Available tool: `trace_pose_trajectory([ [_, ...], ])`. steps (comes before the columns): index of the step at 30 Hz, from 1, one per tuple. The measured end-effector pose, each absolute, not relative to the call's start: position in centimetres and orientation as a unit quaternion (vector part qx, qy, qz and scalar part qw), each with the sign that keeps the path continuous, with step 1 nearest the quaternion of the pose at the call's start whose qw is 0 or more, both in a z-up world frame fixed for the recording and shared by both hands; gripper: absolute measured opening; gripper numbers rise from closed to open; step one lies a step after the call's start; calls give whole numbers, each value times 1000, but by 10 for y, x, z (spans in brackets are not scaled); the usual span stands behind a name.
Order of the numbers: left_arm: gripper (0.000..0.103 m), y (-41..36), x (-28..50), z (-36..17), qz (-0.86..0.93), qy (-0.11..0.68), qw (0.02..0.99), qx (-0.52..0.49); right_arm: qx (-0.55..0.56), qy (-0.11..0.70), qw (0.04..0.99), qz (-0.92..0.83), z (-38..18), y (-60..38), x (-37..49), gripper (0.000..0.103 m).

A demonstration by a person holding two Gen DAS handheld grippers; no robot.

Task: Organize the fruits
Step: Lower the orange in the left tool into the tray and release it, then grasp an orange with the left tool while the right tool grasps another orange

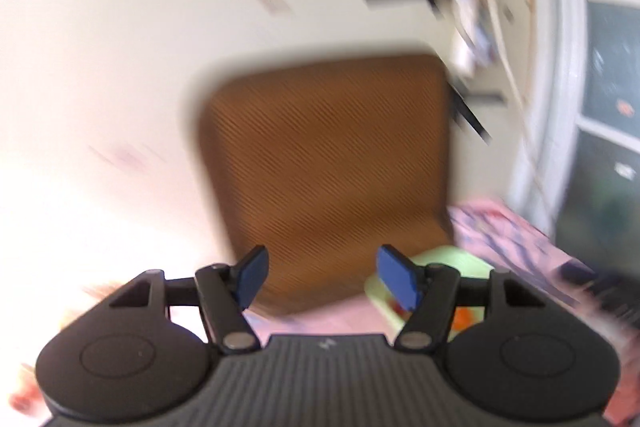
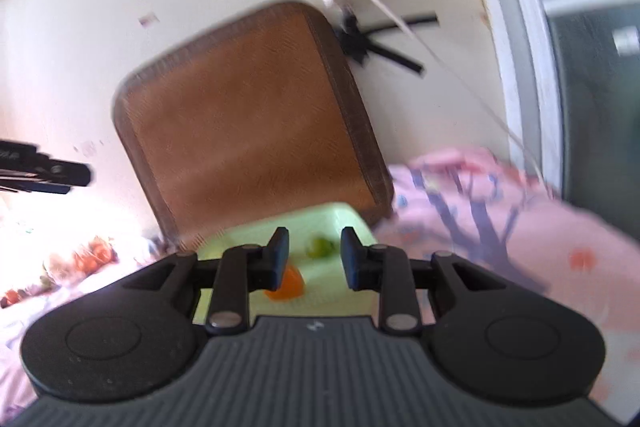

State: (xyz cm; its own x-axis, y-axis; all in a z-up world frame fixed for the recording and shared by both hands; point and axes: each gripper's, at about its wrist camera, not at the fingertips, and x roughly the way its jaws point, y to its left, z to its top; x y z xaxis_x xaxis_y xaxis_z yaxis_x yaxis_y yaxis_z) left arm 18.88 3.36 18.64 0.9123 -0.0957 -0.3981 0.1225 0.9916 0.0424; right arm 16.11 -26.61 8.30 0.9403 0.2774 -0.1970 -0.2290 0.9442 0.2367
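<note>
My left gripper (image 1: pixel 322 277) is open, its blue pads wide apart with nothing between them. It is raised and faces a brown chair back (image 1: pixel 328 163). Low on its right lies a light green tray (image 1: pixel 460 259) with an orange fruit (image 1: pixel 464 319) partly hidden by the finger. My right gripper (image 2: pixel 314 259) hovers over the same tray (image 2: pixel 332 215), jaws narrowly apart and empty. Inside the tray lie an orange fruit (image 2: pixel 290 285) and a green fruit (image 2: pixel 320 247). More orange-red fruits (image 2: pixel 92 255) lie blurred at the far left.
A pink patterned cloth (image 2: pixel 480 219) covers the surface to the right of the tray. The brown chair back (image 2: pixel 248 115) stands right behind the tray against a cream wall. A black device (image 2: pixel 44 173) pokes in from the left edge. A window frame (image 2: pixel 516 67) runs along the right.
</note>
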Motion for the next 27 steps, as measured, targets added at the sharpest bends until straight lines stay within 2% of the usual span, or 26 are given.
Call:
trace_pose_trajectory([
  [4, 62, 95, 143, 260, 17, 124, 991, 56, 64, 45, 978, 192, 185, -253, 141, 31],
  [6, 62, 116, 120, 274, 44, 96, 993, 56, 39, 17, 975, 218, 222, -241, 127, 31],
  [8, 63, 130, 105, 266, 48, 98, 993, 39, 27, 3, 969, 244, 234, -227, 116, 31],
  [10, 63, 137, 97, 234, 31, 132, 991, 17, 34, 19, 961, 272, 220, -213, 113, 31],
  [15, 64, 107, 101, 129, -32, 218, 975, -16, 14, 142, 944, 298, 120, -164, 131, 31],
  [18, 78, 80, 110, 79, -67, 258, 964, -28, -24, 211, 930, 299, 61, -139, 140, 31],
  [22, 80, 52, 125, 44, -88, 281, 956, -15, -58, 265, 918, 288, 20, -123, 155, 31],
  [25, 80, 48, 127, 30, -90, 290, 953, -18, -58, 291, 912, 285, 8, -122, 168, 32],
  [27, 80, 48, 132, 26, -91, 296, 950, -29, -52, 302, 906, 292, 6, -123, 174, 36],
])
